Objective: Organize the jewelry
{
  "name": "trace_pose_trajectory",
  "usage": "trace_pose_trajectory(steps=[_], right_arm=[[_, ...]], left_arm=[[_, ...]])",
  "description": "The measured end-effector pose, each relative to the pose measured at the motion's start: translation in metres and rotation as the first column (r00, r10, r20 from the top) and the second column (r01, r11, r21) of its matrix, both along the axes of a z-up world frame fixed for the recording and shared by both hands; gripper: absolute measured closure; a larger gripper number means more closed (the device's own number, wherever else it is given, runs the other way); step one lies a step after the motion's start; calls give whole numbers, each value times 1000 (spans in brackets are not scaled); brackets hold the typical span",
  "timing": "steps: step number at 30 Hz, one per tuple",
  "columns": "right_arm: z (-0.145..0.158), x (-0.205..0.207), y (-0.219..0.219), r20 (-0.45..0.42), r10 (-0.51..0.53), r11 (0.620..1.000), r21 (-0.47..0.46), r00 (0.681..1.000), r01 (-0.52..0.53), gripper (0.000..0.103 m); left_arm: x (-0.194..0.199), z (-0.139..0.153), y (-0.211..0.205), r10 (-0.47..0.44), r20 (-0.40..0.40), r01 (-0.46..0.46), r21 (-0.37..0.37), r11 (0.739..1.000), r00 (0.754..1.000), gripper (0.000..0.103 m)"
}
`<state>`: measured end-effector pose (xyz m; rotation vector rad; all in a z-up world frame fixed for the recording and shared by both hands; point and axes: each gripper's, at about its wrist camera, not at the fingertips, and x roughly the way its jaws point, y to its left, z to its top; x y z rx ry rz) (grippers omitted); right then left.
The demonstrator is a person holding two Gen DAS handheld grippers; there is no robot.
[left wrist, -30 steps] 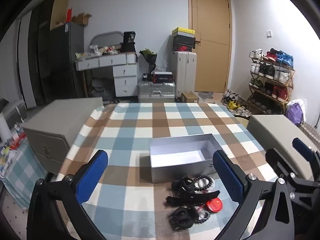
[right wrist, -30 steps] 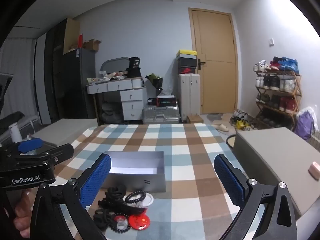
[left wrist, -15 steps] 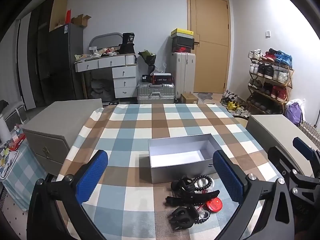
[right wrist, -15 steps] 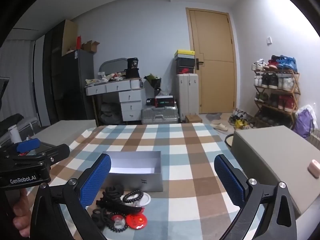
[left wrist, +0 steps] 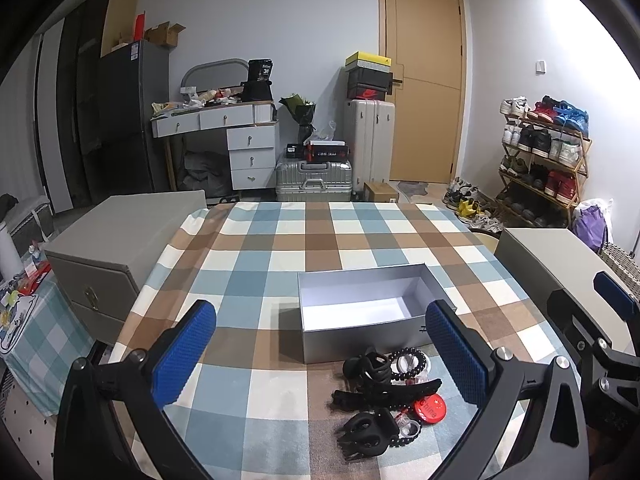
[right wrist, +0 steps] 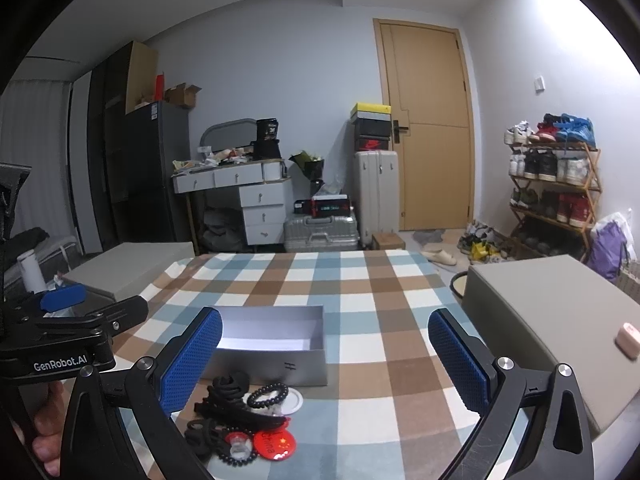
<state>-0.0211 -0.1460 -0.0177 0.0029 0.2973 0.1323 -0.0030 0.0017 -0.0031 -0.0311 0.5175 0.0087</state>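
Observation:
An empty grey box (left wrist: 368,312) stands on the checked tablecloth; it also shows in the right wrist view (right wrist: 276,344). In front of it lies a pile: black hair ties (left wrist: 370,366), a black bead bracelet (left wrist: 408,364), a long black hair clip (left wrist: 388,390), a black claw clip (left wrist: 366,434) and a red badge (left wrist: 429,408). The pile also shows in the right wrist view, with the bracelet (right wrist: 268,395) and badge (right wrist: 276,444). My left gripper (left wrist: 320,356) is open, above the table, left of the pile. My right gripper (right wrist: 324,360) is open, to the right of the pile.
Grey cabinets flank the table on the left (left wrist: 120,236) and right (right wrist: 548,320); a small pink object (right wrist: 627,340) lies on the right one. Behind are a desk, suitcases, a door and a shoe rack (left wrist: 544,164).
Both cameras have drifted slightly up and back; the box and pile sit a little lower in the views. Both grippers stay open and nothing on the table has moved.

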Motion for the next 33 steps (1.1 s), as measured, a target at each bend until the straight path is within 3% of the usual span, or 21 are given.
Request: trace_pose_trajectory(steps=[33], right_arm=[[0, -3, 5, -3, 18, 1000, 0, 1000, -18, 0]], left_arm=[[1, -9, 3, 4, -33, -5, -17, 1000, 999, 1]])
